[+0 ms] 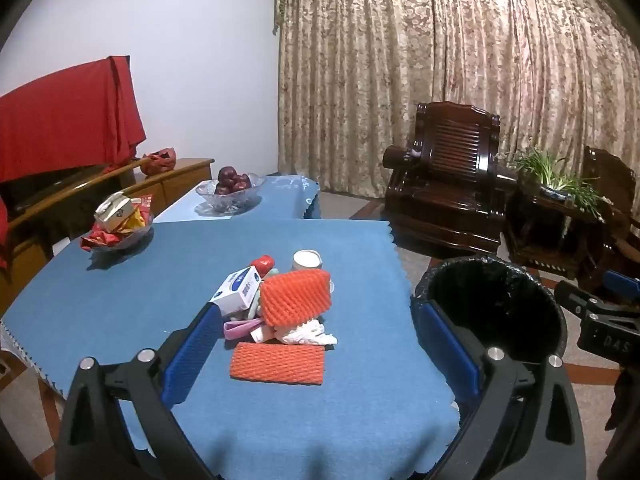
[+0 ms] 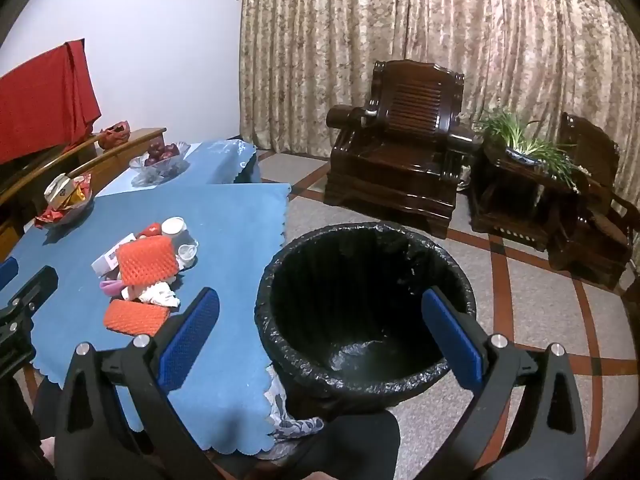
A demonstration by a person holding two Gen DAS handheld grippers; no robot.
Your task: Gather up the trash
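While both tongs, left (image 1: 316, 344) and right (image 2: 320, 330), stand spread and empty, trash (image 1: 280, 308) lies piled mid-surface (image 1: 120, 304) beside the bin (image 2: 366, 300); a careless grab at the loose heap could scatter lighter pieces to the floor.

Trash pile (image 1: 276, 312) left of bin (image 1: 492, 304)

Heap of litter (image 1: 280, 304) on blue cloth, orange foam nets topmost; black-lined bin (image 2: 360, 304) beside table
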